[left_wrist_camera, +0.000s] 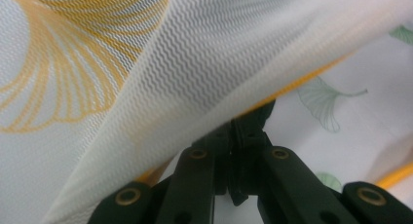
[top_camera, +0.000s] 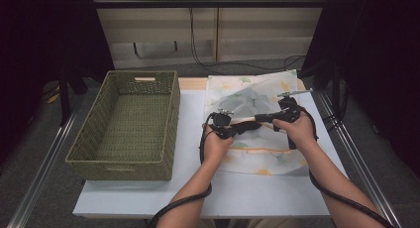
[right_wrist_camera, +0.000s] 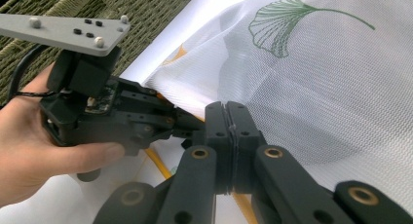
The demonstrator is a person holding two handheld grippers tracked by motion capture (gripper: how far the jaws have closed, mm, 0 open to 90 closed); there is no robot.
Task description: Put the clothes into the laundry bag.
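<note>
A white mesh cloth (top_camera: 257,94) printed with yellow and green ginkgo leaves and hemmed in orange lies on the right half of the white table (top_camera: 223,193). Both grippers meet over its middle, tip to tip. My left gripper (top_camera: 246,126) points right and my right gripper (top_camera: 258,119) points left, each held in a hand. In the left gripper view the jaws (left_wrist_camera: 247,124) are shut on the orange hem, with the cloth (left_wrist_camera: 195,53) draped over them. The right gripper (right_wrist_camera: 228,109) is likewise shut on the hem of the cloth (right_wrist_camera: 302,78), right beside the left gripper (right_wrist_camera: 187,126).
A deep woven green basket (top_camera: 171,119) stands on the table's left half, close to the cloth's left edge, and it holds nothing. Metal rails run along both sides of the table. Cables hang against the back wall.
</note>
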